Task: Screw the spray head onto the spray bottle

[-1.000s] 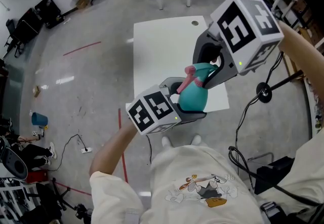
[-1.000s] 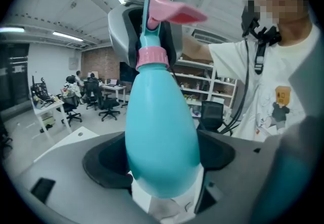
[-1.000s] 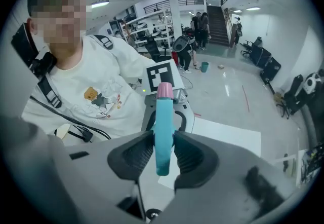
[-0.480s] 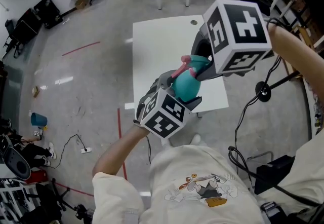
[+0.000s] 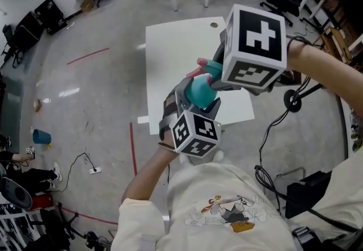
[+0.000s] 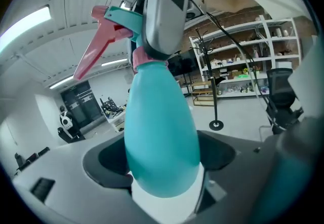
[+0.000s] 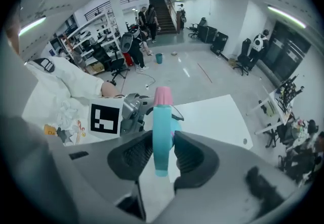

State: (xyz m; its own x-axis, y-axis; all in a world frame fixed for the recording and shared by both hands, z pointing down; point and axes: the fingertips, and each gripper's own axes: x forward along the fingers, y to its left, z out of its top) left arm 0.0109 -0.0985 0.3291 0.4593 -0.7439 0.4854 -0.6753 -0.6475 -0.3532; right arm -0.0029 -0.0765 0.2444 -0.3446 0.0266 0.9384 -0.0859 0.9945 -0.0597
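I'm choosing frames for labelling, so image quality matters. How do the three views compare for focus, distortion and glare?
Head view: evenly lit and sharp, pale glare streaks on the floor. Left gripper view: strong fisheye with dark corners, shelves bowed, spray bottle soft at its near end. Right gripper view: same fisheye; right gripper blurred up close, spray head crisper.

The head view looks steeply down from above the person (image 5: pixel 221 204), with the table (image 5: pixel 170 62) at 12 o'clock. The left gripper view, tight against the bottle (image 6: pixel 159 137), faces across the room, shelves (image 6: pixel 253 50) at 2 o'clock. The right gripper view looks down past the spray head (image 7: pixel 161 132) onto the table, person at 9 o'clock. All share the bottle.
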